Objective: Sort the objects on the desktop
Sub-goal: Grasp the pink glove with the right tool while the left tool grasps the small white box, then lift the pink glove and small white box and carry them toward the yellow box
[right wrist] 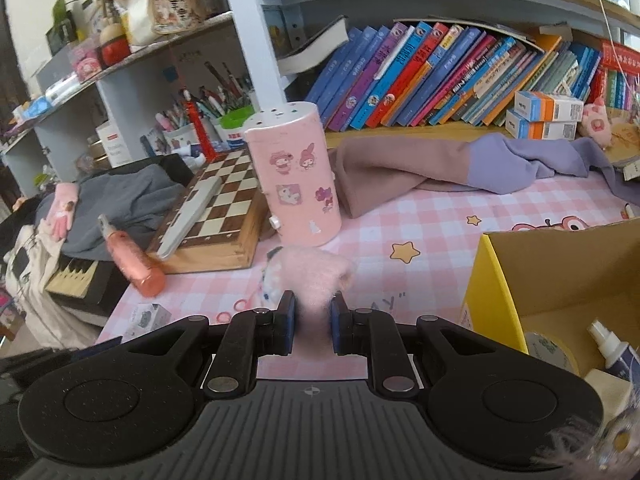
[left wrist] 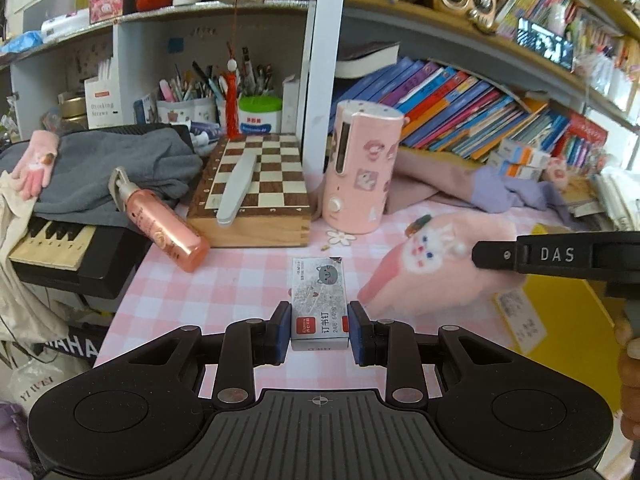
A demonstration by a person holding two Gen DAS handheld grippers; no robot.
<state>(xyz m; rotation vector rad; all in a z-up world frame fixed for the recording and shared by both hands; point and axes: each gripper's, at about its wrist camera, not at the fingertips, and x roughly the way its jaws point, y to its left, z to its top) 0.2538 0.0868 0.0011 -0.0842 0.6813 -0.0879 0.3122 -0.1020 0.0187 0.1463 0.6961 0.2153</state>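
So the table (right wrist: 432, 216) has that pink checked cloth, with a yellow cardboard box (right wrist: 560, 264) at its right edge and a chessboard (left wrist: 256, 184) toward the back left. The right gripper (right wrist: 313, 322) is clamped on a fluffy pink glove (right wrist: 310, 270), lifted near the middle. The left gripper (left wrist: 319, 330) is grasping a small staple box (left wrist: 318, 300) by the front edge

A staple box (left wrist: 319, 307) is clamped between the left gripper (left wrist: 319, 332) pads at lower centre; a pink glove (left wrist: 436, 268) is held at right.
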